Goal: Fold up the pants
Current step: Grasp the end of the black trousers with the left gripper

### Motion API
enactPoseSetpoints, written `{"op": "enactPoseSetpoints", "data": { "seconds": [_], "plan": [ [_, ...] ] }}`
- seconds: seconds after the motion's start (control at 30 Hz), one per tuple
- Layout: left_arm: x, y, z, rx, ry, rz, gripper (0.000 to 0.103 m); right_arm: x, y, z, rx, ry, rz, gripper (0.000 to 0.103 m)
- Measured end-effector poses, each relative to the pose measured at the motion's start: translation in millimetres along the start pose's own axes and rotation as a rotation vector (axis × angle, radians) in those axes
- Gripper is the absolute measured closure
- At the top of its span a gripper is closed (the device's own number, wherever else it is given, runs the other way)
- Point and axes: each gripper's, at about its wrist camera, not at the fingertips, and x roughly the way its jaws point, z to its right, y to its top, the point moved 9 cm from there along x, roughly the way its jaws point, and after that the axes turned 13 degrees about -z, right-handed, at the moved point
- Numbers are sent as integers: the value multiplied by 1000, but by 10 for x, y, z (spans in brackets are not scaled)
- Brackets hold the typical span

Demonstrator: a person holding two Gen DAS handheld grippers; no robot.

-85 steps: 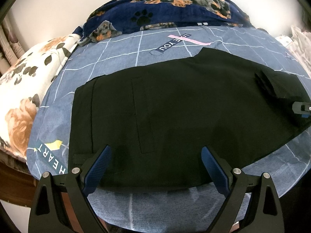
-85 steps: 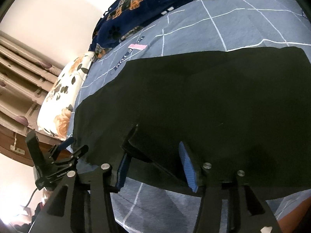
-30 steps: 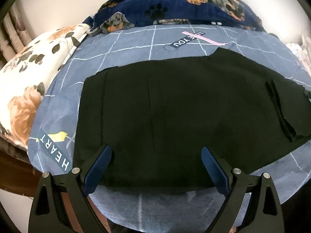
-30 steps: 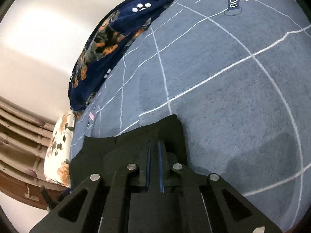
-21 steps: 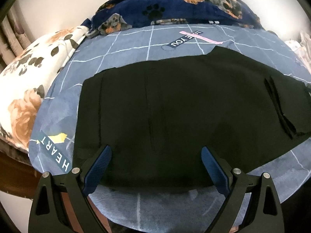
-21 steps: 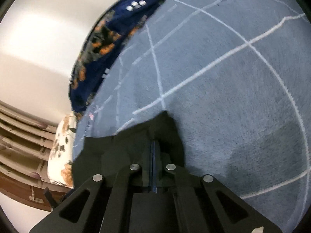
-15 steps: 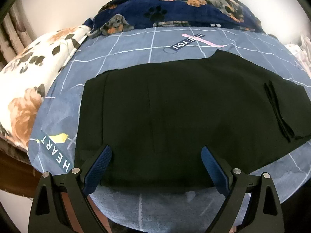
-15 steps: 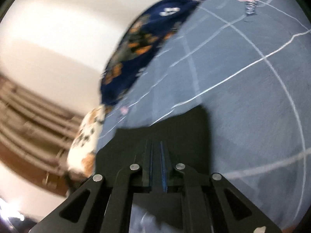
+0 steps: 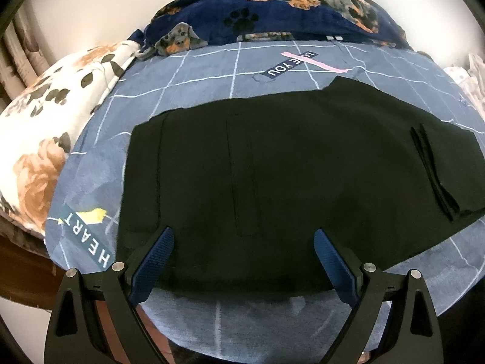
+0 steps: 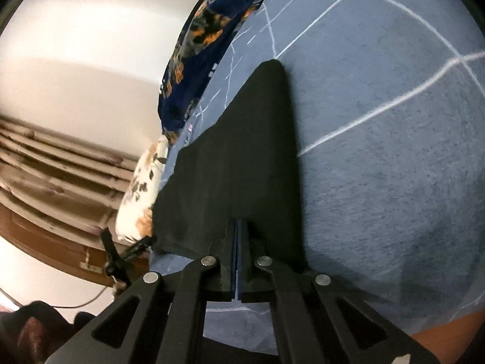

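The black pants (image 9: 288, 163) lie flat across a blue checked bedsheet (image 9: 212, 69), waistband end to the left. The leg end is folded over on the right, its layered edge (image 9: 433, 173) showing. My left gripper (image 9: 242, 254) is open, blue pads spread over the near edge of the pants, holding nothing. In the right wrist view my right gripper (image 10: 237, 233) is shut on the edge of the pants (image 10: 242, 163), which stretch away from the fingers over the sheet (image 10: 379, 151).
A floral pillow (image 9: 39, 139) lies at the left. A navy dog-print blanket (image 9: 272, 12) is bunched along the far side by the wall. The bed's wooden frame (image 10: 45, 200) and the left gripper (image 10: 127, 254) show in the right wrist view.
The right gripper has closed on the pants' leg end and has swung round with it, the cloth now stretching longer ahead of it. The left gripper has stayed open and barely moved.
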Motion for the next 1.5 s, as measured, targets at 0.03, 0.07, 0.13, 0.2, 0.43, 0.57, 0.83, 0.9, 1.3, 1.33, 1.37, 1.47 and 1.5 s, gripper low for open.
{"op": "enactPoseSetpoints", "data": {
  "seconds": [0.03,0.07,0.13,0.2,0.43,0.57,0.83,0.9,1.3,1.33,1.37,1.47,1.5],
  "plan": [
    [-32,13,-40,-7,2,7,10,3,1,-22,-5,-10,-4,103],
    [-73,34,-101,-21,0,15,10,-8,15,-67,-15,-27,-8,103],
    [-163,79,-265,-57,-13,31,10,-53,44,-212,-47,-55,-1,92],
    [-241,106,-470,-105,-28,46,10,-94,99,-445,-111,-106,-1,90],
    [-281,39,-1129,-189,-176,38,10,-5,360,-1609,-281,-77,19,48],
    [-220,-22,-1182,-150,-280,37,10,346,283,-2037,-314,16,-18,36],
    [103,18,-1171,-135,-469,-30,11,1080,-32,-2048,-319,-16,-190,36],
    [190,51,-1160,-139,-524,-42,11,1096,-13,-2021,-301,-14,-186,36],
    [282,126,-832,26,-705,-107,13,1176,87,-1860,-180,31,-168,27],
    [294,116,-814,44,-683,-103,17,1192,83,-1866,-181,33,-171,26],
    [321,101,-802,67,-647,-97,19,1214,76,-1876,-183,36,-176,25],
    [318,116,-833,45,-666,-85,21,1264,60,-1879,-183,34,-185,21],
    [300,125,-852,24,-693,-81,21,1282,58,-1874,-181,33,-188,21]
  ]
}}
